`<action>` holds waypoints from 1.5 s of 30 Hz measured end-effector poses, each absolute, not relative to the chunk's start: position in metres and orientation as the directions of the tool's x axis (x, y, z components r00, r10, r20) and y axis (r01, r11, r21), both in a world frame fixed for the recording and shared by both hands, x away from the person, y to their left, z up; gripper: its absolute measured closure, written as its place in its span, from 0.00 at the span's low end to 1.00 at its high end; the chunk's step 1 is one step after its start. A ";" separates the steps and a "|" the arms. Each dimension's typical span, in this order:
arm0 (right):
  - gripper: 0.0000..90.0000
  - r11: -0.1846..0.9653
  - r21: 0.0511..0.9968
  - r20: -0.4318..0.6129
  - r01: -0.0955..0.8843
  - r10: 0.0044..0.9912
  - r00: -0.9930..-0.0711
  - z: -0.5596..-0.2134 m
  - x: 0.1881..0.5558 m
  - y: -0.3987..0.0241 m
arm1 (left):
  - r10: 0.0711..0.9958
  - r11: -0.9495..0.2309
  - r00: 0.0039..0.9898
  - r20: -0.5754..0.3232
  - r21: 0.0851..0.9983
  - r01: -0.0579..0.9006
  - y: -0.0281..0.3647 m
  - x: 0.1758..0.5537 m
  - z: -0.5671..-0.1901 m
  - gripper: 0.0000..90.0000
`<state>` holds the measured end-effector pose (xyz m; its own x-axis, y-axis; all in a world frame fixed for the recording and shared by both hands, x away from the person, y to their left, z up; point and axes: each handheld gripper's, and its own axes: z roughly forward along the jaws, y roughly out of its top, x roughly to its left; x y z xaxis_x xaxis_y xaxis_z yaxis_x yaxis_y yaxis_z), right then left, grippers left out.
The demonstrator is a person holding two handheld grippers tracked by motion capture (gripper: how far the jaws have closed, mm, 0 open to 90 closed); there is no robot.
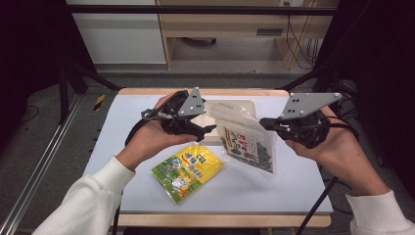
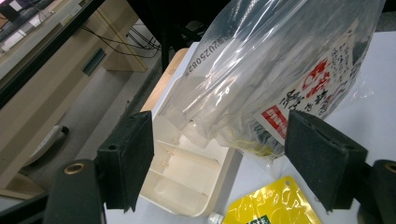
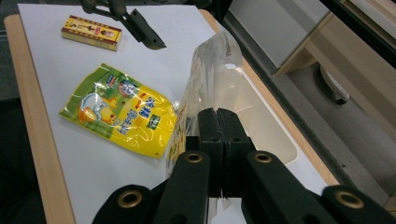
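Now right gripper (image 3: pixel 218 140) pinches the crinkly clear bag (image 1: pixel 244 137); left gripper (image 2: pixel 219 154) gapes, empty.

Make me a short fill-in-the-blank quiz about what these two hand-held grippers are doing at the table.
1. The right gripper is shut on the edge of the clear ____ bag.
2. The left gripper has its jaws ____.
3. The pouch lying flat on the table is mostly ____.
4. Behind the bag sits a white ____.

Missing words: plastic; open; yellow; tray
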<state>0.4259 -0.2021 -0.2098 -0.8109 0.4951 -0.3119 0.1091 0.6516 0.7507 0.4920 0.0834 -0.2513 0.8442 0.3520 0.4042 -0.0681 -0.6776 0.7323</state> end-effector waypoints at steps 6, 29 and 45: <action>1.00 0.646 0.757 -0.300 0.099 0.478 -0.826 -0.208 0.421 -0.199 | 0.326 -0.689 0.857 0.400 0.721 -0.075 0.076 0.494 -0.257 0.24; 0.98 0.671 0.730 -0.293 0.129 0.478 -0.828 -0.223 0.427 -0.192 | 0.223 -0.759 0.894 0.389 0.645 -0.092 0.066 0.501 -0.291 0.83; 0.90 0.763 0.626 -0.305 0.163 0.432 -0.849 -0.242 0.454 -0.157 | 0.197 -0.746 0.907 0.372 0.657 -0.107 0.061 0.498 -0.291 0.84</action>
<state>0.4545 -0.1566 -0.2421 -0.8487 0.4320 -0.3051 0.1631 0.7625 0.6261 0.4983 0.0609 -0.2906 0.9073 0.1965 0.3717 -0.1073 -0.7465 0.6567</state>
